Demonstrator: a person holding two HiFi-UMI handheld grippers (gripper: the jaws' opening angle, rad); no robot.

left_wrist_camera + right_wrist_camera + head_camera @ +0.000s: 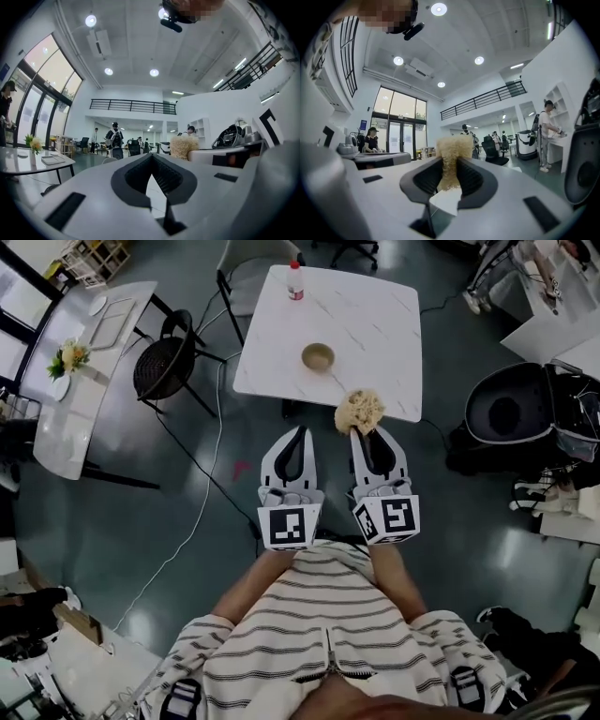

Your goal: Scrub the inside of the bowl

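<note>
**R claw on scrubber, bowl apart on table**

Your right gripper (pixel 367 435) is clamped on a beige fibrous scrubber (pixel 359 411), which sticks out past the jaw tips over the near edge of the white table (pixel 384 324). Your left gripper (pixel 301 431) is just left of it, short of the table, jaws together w/ nothing btwn them. The bowl (pixel 318 357) stands upright mid-table, farther and left of the scrubber, not touching it. A red-capped bottle (pixel 295 281) stands at the far edge.
</note>
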